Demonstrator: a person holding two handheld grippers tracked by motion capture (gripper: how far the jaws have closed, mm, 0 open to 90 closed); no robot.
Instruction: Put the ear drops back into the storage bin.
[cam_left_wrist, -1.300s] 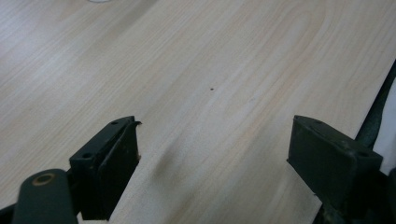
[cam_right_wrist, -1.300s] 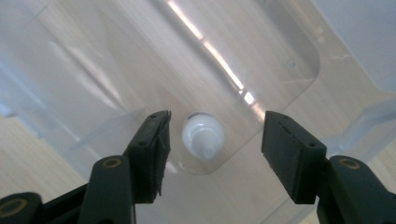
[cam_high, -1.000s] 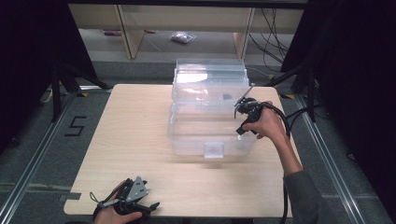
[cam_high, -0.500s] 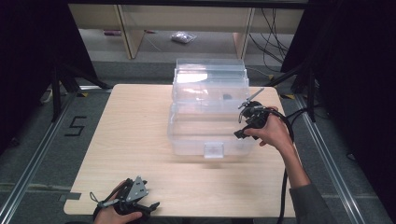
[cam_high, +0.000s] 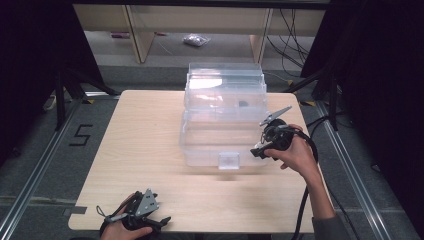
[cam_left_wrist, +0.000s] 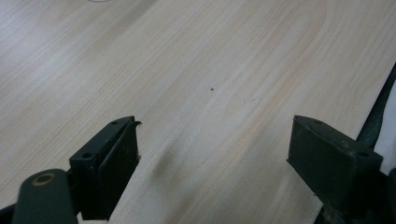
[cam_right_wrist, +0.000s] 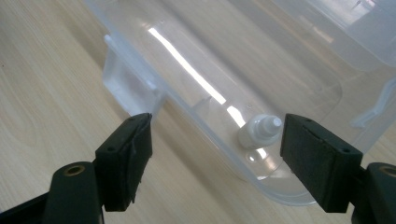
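Right gripper view shows the right gripper (cam_right_wrist: 212, 154) with jaws wide apart over the clear box's (cam_high: 222, 125) near right rim, a small white bottle (cam_right_wrist: 259, 132) inside. It looks best lowered squarely past that rim. The left gripper (cam_left_wrist: 215, 161), also wide, rests empty at the table's (cam_high: 145, 135) near left edge.

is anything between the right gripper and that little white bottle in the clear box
Yes. The small white bottle lies inside the clear plastic box, so the box's transparent wall stands between it and the right gripper. The jaws are open and outside the box, over the table.
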